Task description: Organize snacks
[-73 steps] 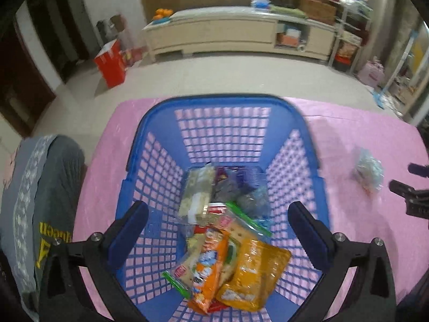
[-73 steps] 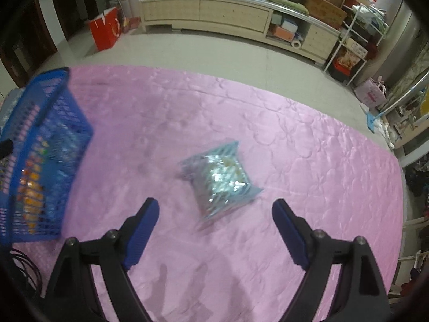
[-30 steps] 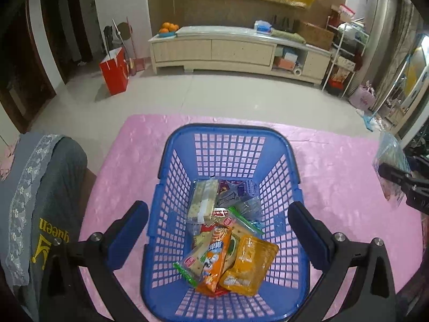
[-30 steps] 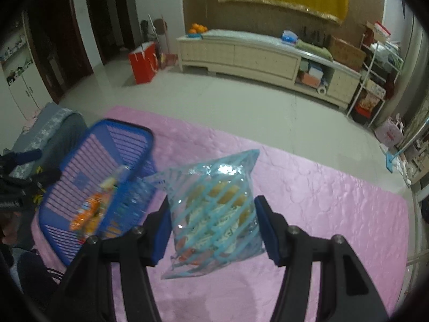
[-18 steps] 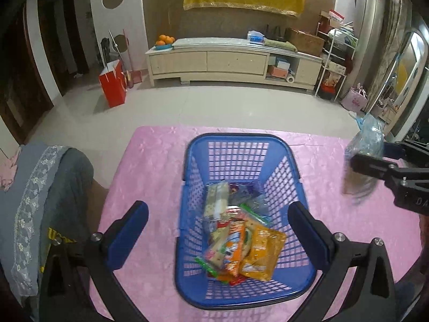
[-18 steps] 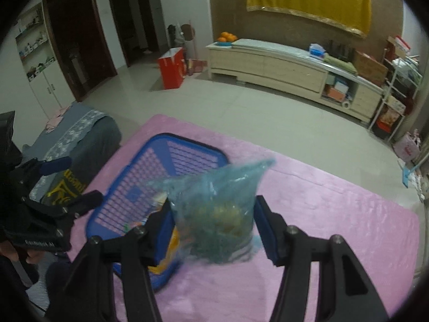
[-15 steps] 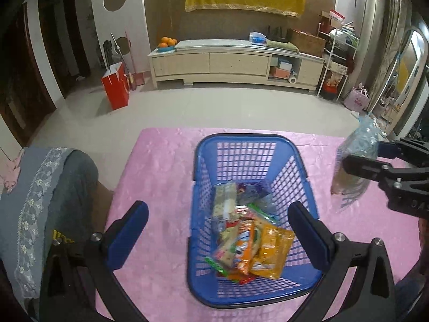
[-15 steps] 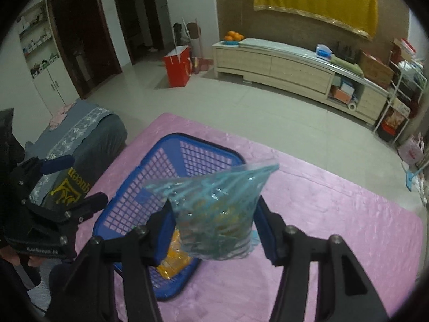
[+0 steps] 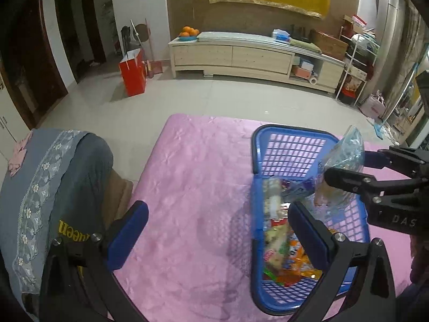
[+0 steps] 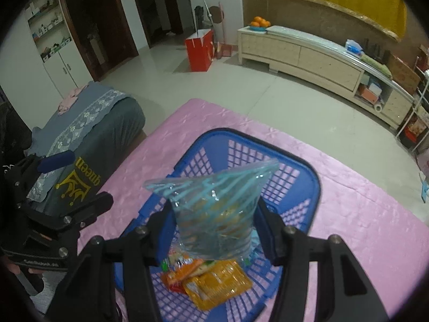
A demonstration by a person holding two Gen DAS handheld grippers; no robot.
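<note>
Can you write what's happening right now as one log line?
right tongs: gripping blue-striped bag | position: above blue basket | left tongs: open, empty

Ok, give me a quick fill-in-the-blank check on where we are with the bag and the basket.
1. The right gripper is shut on a clear bag with ____ stripes.
2. The striped bag hangs above the ____ basket.
3. The left gripper has ____ between its fingers.
4. The basket stands on a ____ cloth.

Missing words: light blue; blue; nothing; pink
</note>
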